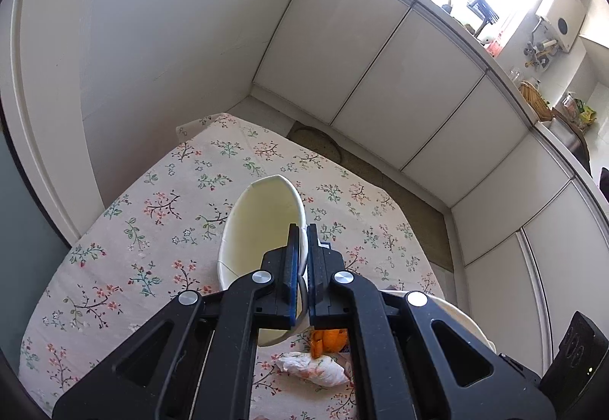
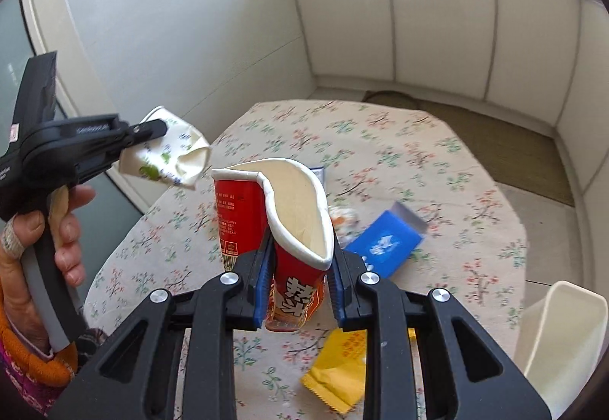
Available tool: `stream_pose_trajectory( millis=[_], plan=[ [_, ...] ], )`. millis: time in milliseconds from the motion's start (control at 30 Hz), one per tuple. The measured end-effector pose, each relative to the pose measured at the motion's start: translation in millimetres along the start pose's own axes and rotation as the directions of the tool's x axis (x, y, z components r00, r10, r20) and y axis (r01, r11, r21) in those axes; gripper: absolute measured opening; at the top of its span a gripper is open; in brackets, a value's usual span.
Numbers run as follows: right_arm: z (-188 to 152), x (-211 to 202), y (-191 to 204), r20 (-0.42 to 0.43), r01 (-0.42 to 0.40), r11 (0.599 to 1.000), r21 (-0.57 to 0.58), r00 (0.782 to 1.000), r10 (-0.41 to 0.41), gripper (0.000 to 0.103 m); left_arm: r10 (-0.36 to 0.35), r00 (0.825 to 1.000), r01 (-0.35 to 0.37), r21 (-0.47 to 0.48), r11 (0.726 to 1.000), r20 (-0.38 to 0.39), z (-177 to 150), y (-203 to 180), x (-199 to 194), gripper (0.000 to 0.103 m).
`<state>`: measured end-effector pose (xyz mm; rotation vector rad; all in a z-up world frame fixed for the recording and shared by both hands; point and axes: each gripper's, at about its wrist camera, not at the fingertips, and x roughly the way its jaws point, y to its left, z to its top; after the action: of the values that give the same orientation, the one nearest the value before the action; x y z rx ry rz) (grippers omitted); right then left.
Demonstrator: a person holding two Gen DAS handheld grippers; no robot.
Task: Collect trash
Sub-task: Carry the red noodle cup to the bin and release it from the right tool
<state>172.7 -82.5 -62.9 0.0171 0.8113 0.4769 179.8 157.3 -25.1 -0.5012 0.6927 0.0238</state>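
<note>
My left gripper (image 1: pixel 303 233) is shut on the rim of a crushed white paper cup (image 1: pixel 262 226), held above the floral table (image 1: pixel 133 229). In the right wrist view the same gripper (image 2: pixel 152 129) holds the cup (image 2: pixel 179 157) up at the left, its printed side showing. My right gripper (image 2: pixel 300 268) is shut on a squashed red instant-noodle cup (image 2: pixel 289 226), lifted above the table (image 2: pixel 437 161). A crumpled white wrapper (image 1: pixel 316 368) and orange peel (image 1: pixel 327 340) lie under the left gripper.
A blue box (image 2: pixel 386 243), a yellow packet (image 2: pixel 338 370) and a crumpled wrapper (image 2: pixel 344 218) lie on the table. A white bin (image 2: pixel 559 344) stands at the table's right edge; its rim shows in the left wrist view (image 1: pixel 468 321). White cabinets (image 1: pixel 380 85) line the far side.
</note>
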Motion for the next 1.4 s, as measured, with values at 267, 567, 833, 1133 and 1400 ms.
stream_pose_trajectory(
  millis=[267, 567, 833, 1133, 1400],
  plan=[
    [-1, -36, -24, 0.091, 0.114, 0.993, 0.04, 0.989, -0.117, 0.025, -0.04, 0.999, 0.038, 0.057, 0.998, 0.028, -6, -32, -12, 0.003],
    [-9, -72, -51, 0.16, 0.226, 0.969, 0.097, 0.958, -0.239, 0.025, -0.081, 0.996, 0.077, 0.12, 0.99, 0.023, -21, -66, -12, 0.003],
    [-16, -101, -83, 0.191, 0.307, 0.936, 0.174, 0.922, -0.338, 0.026, -0.106, 0.994, 0.104, 0.178, 0.979, 0.003, -36, -97, -7, 0.003],
    [-30, -129, -119, 0.184, 0.373, 0.894, 0.249, 0.888, -0.421, 0.026, -0.116, 0.993, 0.12, 0.228, 0.966, -0.03, -54, -123, 4, 0.003],
    [-46, -156, -148, 0.179, 0.408, 0.86, 0.307, 0.863, -0.473, 0.026, -0.134, 0.989, 0.145, 0.271, 0.951, -0.058, -72, -150, 10, 0.003]
  ],
)
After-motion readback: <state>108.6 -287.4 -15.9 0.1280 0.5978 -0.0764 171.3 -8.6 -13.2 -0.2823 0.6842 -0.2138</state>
